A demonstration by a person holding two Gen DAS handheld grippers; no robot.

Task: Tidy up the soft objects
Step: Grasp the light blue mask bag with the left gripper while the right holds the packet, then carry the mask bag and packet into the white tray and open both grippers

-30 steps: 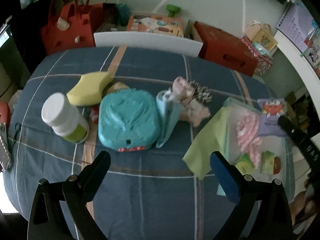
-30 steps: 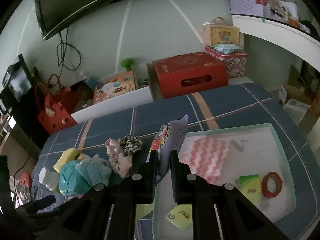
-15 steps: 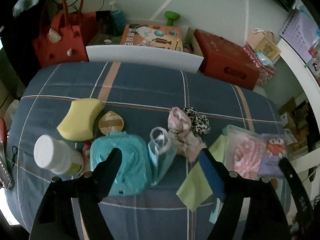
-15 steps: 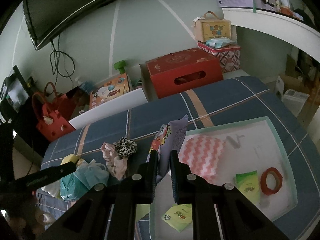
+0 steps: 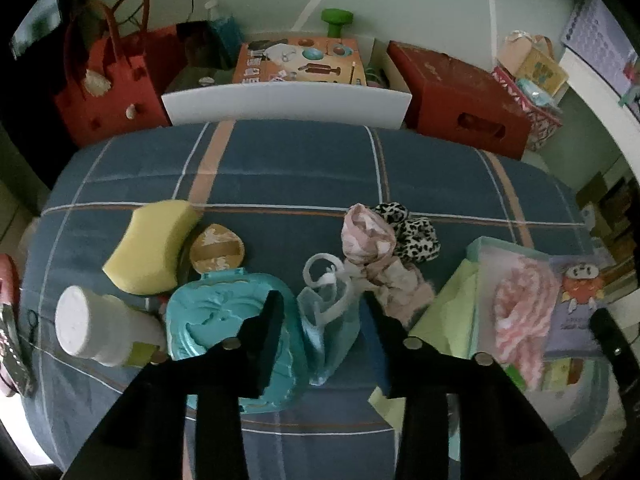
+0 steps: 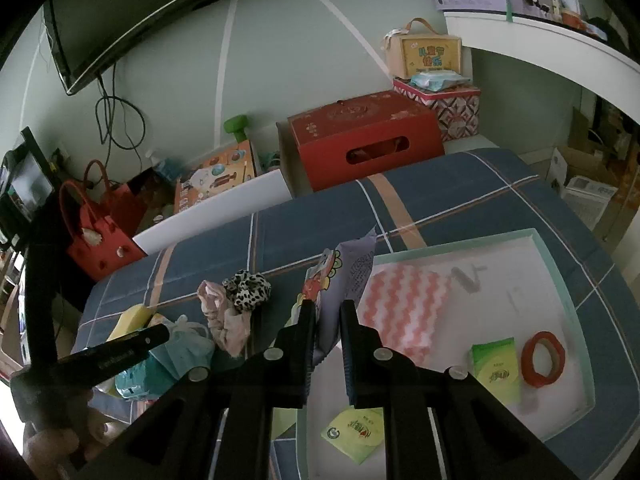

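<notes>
Upright, seemingly long-axis vertical, purple packet (image 6: 352, 276) pinched in right gripper (image 6: 326, 312); left gripper (image 5: 320, 304) agape, empty.

Dim room: pale green wall (image 6: 280, 60), white shelf (image 6: 540, 36) (cluttered), plaid bedspread (image 5: 300, 168).

From the left wrist we are looking steeply down along its fingers (image 5: 276, 320) onto the near bed (image 5: 288, 168), facing the wall. From the right wrist we are looking from lower and farther right, across the tray (image 6: 460, 238). Both views are sharing the leopard scrunchie (image 5: 412, 232) (image 6: 248, 288), tray (image 5: 476, 248) and red box (image 5: 460, 92) (image 6: 364, 136).
</notes>
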